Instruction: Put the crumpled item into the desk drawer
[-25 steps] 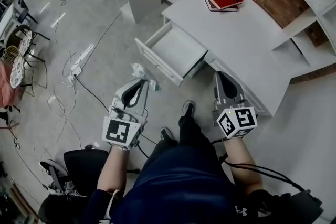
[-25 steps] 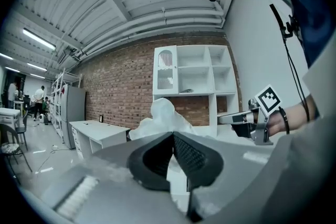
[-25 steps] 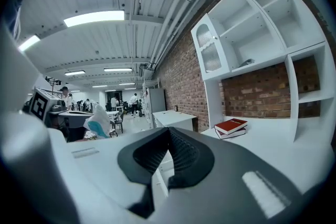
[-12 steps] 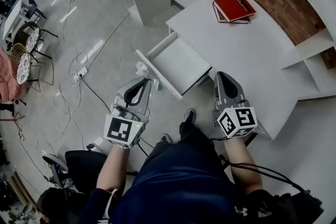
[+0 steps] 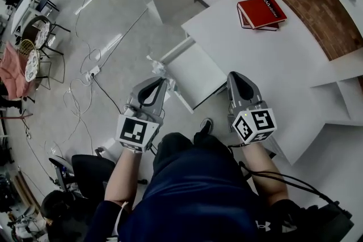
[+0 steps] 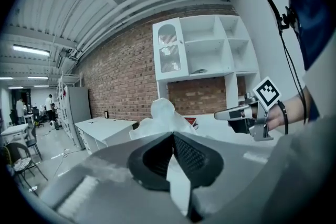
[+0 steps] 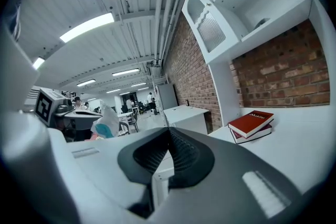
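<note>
Desk drawer (image 5: 195, 72) out at 12; our left gripper (image 5: 163, 82) pinches crumpled paper (image 5: 157, 67) for dropping; right gripper (image 5: 235, 77) closed, empty.

light: bright, even; ceiling tube lights (image 7: 86, 28) overhead
glare: streaks on glossy floor (image 5: 74, 25); white desk (image 5: 266, 59) near blown out
shadows: soft, faint
distortion: heavy fisheye, dark corner vignette in both gripper views
focus: left gripper (image 6: 171, 135) and right gripper (image 7: 168, 131) bodies soft near lens; crumpled item (image 6: 161, 113) washed out
</note>
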Tool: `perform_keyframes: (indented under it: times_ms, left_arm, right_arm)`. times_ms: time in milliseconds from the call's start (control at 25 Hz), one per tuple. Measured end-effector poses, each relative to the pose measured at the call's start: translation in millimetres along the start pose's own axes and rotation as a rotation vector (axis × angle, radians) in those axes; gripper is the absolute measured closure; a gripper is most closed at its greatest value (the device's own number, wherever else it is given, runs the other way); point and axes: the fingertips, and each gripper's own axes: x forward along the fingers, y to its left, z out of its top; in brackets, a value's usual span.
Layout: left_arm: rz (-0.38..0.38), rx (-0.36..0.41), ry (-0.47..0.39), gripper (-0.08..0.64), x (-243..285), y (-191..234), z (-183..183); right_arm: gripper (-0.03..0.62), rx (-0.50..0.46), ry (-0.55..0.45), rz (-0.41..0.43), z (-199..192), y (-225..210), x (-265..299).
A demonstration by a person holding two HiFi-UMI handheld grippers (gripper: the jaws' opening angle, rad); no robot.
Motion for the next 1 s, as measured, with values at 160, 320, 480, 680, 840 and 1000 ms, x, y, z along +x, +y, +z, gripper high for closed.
perform_keyframes:
  times_ms: [160, 320, 480, 680, 840, 1000]
  left_arm:
    - [-0.015, 0.020, 0.057, 0.556, 25, 3, -14]
    - [-0.055, 0.040, 0.124, 0.555, 49, 10, -34]
    - [-0.124, 0.068, 0.194, 0.555, 78, 15, -58]
    - [-0.257, 0.114, 0.272, 0.555, 118, 20, -89]
    - [-0.377, 0.131, 0.371, 0.555, 151, 22, -128]
    - [-0.527, 0.205, 0.473, 0.556, 179, 10, -167]
  right_arm:
    - [0.589, 0.022, 0.015, 0.014, -4, -9, 14]
    - [0.589, 0.042, 0.034, 0.006, -11, -13, 27]
    - [0.589, 0.058, 0.047, -0.039, -15, -23, 39]
    - [0.589, 0.078, 0.068, -0.137, -20, -36, 50]
    - [0.589, 0.102, 0.082, -0.234, -28, -47, 56]
    - [0.590, 0.132, 0.088, -0.345, -35, -55, 53]
